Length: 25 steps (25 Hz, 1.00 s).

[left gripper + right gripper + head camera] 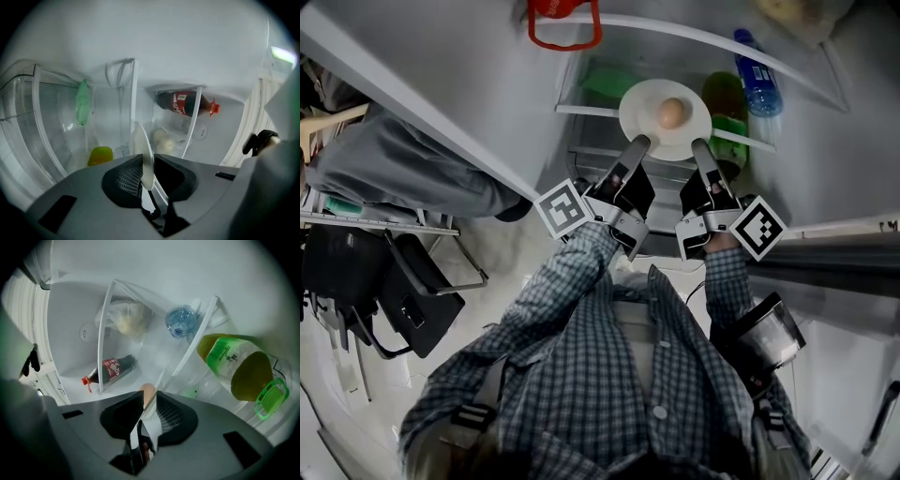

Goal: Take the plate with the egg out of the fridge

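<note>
I have both claws on the plate [639,112], at the upper centre of the head view, in front of the open fridge shelves. The egg [672,113] rests on it, just right of centre.

The left gripper [637,145] pinches the plate's lower-left rim. In its own view the rim runs edge-on between the 2 pads, which are clamped onto it with only that thin gap. The right gripper [700,148] grips the lower-right rim the same way, and the egg peeks up just past its jaws.

A green bottle [727,103] crowds the plate's right edge and is partly hidden behind it. A blue water bottle [757,80] lies further up and right. A white shelf rail [581,111] runs off to the plate's left, with a green item [605,82] above it. A cola bottle [185,103] lies on its side deeper in, and a bag of pale food [124,317] sits at the upper middle of the right gripper view. A red handle [565,23] hangs at the top edge.
</note>
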Available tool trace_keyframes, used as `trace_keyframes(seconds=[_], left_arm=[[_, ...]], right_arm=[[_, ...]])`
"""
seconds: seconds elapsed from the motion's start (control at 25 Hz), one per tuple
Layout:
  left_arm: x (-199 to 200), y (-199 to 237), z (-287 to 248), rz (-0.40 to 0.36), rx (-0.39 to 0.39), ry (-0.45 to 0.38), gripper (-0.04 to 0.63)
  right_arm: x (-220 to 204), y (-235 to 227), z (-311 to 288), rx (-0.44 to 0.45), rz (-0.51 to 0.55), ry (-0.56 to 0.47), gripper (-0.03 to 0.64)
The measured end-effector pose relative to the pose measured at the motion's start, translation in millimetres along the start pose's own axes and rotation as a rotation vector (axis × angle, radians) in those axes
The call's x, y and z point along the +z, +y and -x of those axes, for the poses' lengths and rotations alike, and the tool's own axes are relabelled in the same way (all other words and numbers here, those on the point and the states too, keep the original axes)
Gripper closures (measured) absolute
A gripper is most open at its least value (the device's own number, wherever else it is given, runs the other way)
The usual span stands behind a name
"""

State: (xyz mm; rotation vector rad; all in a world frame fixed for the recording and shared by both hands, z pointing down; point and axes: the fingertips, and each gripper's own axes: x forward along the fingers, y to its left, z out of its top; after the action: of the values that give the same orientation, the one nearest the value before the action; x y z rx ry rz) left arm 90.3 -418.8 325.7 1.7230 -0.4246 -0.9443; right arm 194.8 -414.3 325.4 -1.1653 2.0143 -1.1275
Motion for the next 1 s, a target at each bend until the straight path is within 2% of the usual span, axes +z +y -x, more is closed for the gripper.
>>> trace_keyframes(seconds=[0.2, 0.72, 1.0], left_arm=[[-1, -5, 7, 0.009, -0.005, 0.002, 0.515], [-5, -17, 21, 0.0, -0.021, -0.003, 0.517], [-17, -35, 60, 0.003, -0.027, 0.016, 0.518]], right_arm=[[-6, 7, 5, -0.016, 0.03, -0.005, 0.528], [-14, 19, 16, 0.008, 0.051, -0.017, 0.528], [-45, 39, 45, -0.003, 0.088, -0.022, 0.528]])
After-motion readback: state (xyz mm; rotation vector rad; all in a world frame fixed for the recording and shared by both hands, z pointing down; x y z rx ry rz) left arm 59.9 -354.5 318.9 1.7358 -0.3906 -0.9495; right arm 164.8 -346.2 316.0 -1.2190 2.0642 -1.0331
